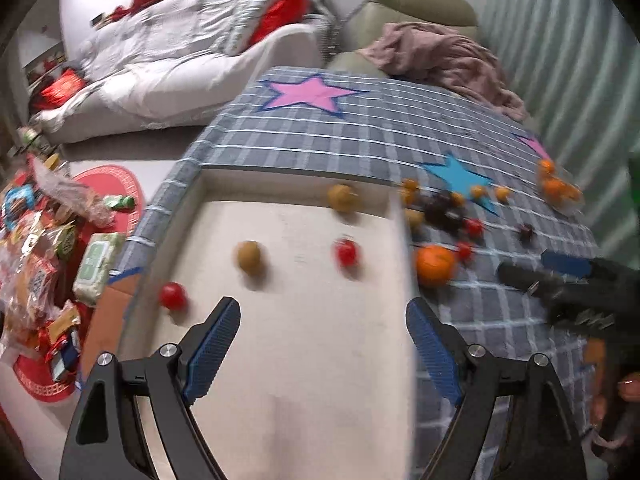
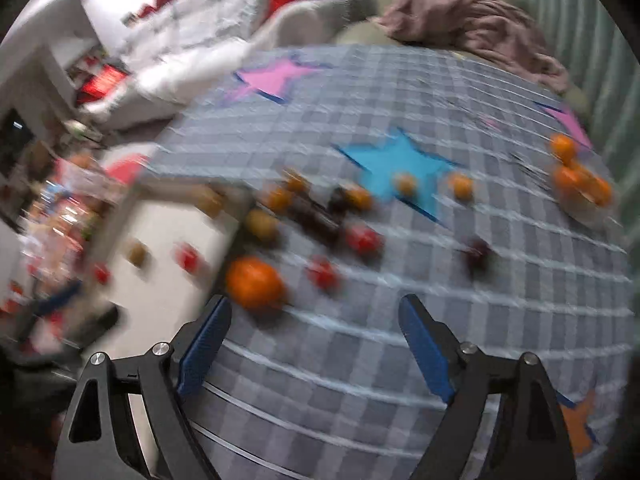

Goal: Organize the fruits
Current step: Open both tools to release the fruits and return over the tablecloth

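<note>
While both grippers stand apart and empty, left gripper (image 1: 322, 334) hangs over the white tray (image 1: 288, 360); right gripper (image 2: 314, 334) should next take the near orange (image 2: 254, 282).

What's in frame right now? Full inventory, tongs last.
tray: 1, white, left on the checked cloth
tomatoes in tray: 2, red, one at the left edge, one mid-tray
kiwis in tray: 2, brown, one mid-left, one by the far wall
big orange: 1, orange, on the cloth just right of the tray
loose fruit: mixed small orange, red and dark pieces, count unclear from blur, on the cloth by the blue star
orange cluster: several, orange, far right of the cloth
cloth: 1, grey-blue check with pink, blue and orange stars
snack packets: many, mixed, on the floor at left
left tongs: open, empty, over the tray
right tongs: open, empty, over the cloth
</note>
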`<action>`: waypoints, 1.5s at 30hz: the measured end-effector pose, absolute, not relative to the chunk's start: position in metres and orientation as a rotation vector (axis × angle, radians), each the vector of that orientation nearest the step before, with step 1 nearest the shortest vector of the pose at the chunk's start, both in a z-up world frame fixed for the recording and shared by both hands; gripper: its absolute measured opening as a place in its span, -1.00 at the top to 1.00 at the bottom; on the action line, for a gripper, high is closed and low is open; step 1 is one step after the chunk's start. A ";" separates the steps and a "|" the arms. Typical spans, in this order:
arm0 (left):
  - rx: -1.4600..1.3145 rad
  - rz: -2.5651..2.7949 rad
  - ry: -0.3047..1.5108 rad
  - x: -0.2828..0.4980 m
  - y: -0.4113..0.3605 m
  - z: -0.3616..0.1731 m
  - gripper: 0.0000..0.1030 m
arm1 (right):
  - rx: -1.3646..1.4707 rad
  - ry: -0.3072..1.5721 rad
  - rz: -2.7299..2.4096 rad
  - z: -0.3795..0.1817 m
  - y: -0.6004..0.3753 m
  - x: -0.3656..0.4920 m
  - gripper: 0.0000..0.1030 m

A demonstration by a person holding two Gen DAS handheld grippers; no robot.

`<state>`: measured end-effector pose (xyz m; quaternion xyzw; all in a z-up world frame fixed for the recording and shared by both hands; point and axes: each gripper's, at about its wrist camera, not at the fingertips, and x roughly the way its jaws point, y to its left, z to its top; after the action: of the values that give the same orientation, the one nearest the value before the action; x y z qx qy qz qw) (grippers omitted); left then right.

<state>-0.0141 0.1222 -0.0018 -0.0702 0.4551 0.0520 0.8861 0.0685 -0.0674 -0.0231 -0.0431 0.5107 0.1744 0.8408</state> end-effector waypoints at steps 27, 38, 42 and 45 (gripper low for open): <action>0.058 -0.006 1.087 0.004 -0.005 -0.065 -0.68 | -0.100 1.050 0.183 -0.075 -0.163 0.031 -1.00; -0.013 0.003 1.128 0.033 0.014 -0.074 -1.00 | -0.103 1.081 0.205 -0.071 -0.163 0.033 -1.00; -0.015 0.006 1.188 0.045 0.014 -0.074 -1.00 | -0.055 1.093 0.245 -0.065 -0.166 0.051 -1.00; -0.055 0.049 1.184 0.055 0.019 -0.073 -1.00 | -0.043 1.082 0.253 -0.060 -0.166 0.066 -1.00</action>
<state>0.0549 0.0191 -0.0729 -0.0259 0.5577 0.0233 0.8293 0.0660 -0.1659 -0.0601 -0.0203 0.5135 0.1202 0.8494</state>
